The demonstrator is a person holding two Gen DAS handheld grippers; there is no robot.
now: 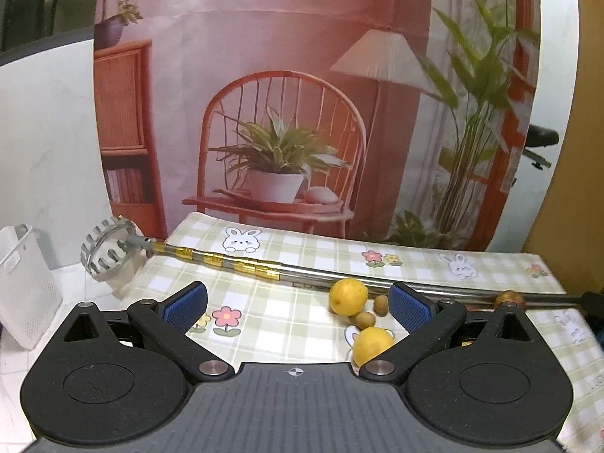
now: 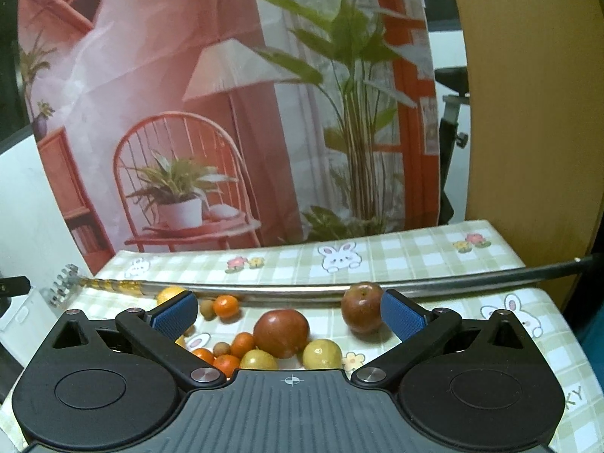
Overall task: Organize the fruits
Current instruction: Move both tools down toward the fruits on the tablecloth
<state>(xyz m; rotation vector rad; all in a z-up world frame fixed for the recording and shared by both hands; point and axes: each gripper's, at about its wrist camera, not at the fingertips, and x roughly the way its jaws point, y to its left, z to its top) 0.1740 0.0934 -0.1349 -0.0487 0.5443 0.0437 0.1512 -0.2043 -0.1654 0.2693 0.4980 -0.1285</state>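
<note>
Checked tablecloth (image 2: 415,249): pole (image 2: 302,290), apples (image 2: 281,332), oranges (image 2: 226,306), lemons (image 1: 348,296); your left gripper (image 1: 298,302) and right gripper (image 2: 288,311) spread, empty.

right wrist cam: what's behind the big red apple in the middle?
Behind the big red apple lies the long metal pole across the checked tablecloth, apart from it. Cloth right behind the apple is hidden.

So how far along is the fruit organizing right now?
Nothing looks sorted yet. Both the left hand-held gripper and the right hand-held gripper are open and empty. Fruit lies loose on the checked tablecloth: two red apples, yellow fruits, small oranges and small brown fruits, all beside a long metal pole. All the gathering remains.
</note>
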